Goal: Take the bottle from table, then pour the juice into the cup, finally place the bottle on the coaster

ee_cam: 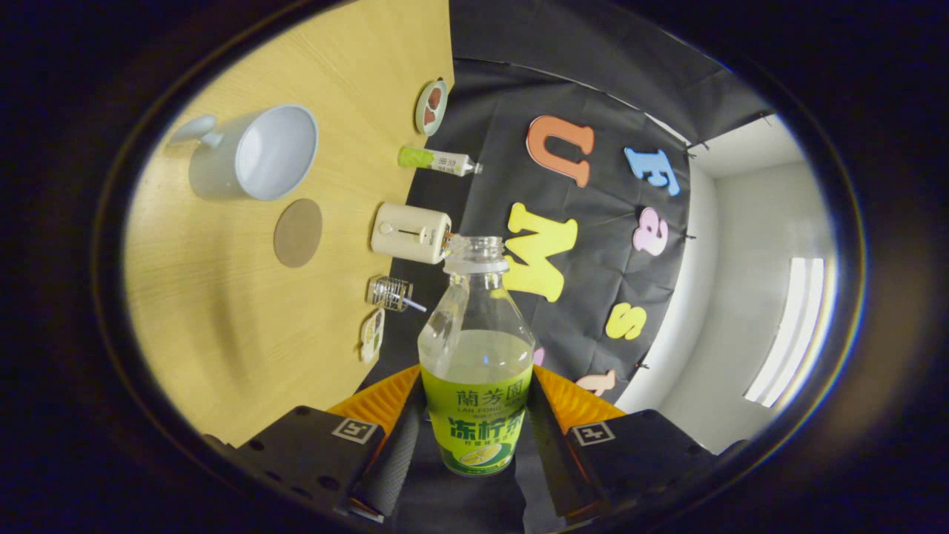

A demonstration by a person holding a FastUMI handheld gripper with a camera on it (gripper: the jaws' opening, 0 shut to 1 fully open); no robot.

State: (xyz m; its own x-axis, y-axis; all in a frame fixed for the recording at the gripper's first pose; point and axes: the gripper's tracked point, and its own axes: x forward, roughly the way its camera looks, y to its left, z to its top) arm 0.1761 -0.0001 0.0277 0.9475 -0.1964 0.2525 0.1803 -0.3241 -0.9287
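An uncapped clear bottle (477, 356) with a green label and pale juice in its lower half sits between my fingers, and my gripper (477, 404) is shut on it at the label. The view is rolled about a quarter turn, so the wooden table (222, 334) stands off to the left and the bottle's mouth points along it. A white cup (256, 152) with its mouth toward me stands on the table, well beyond and left of the bottle. A round brown coaster (298, 232) lies flat beside the cup, nearer to me.
Along the table's far edge, by the black cloth wall, stand a small round dish (431, 106), a green-and-white tube (437, 160), a cream box-shaped appliance (411, 233), a small clear glass jar (391, 292) and a small packet (372, 334). A white wall rises to the right.
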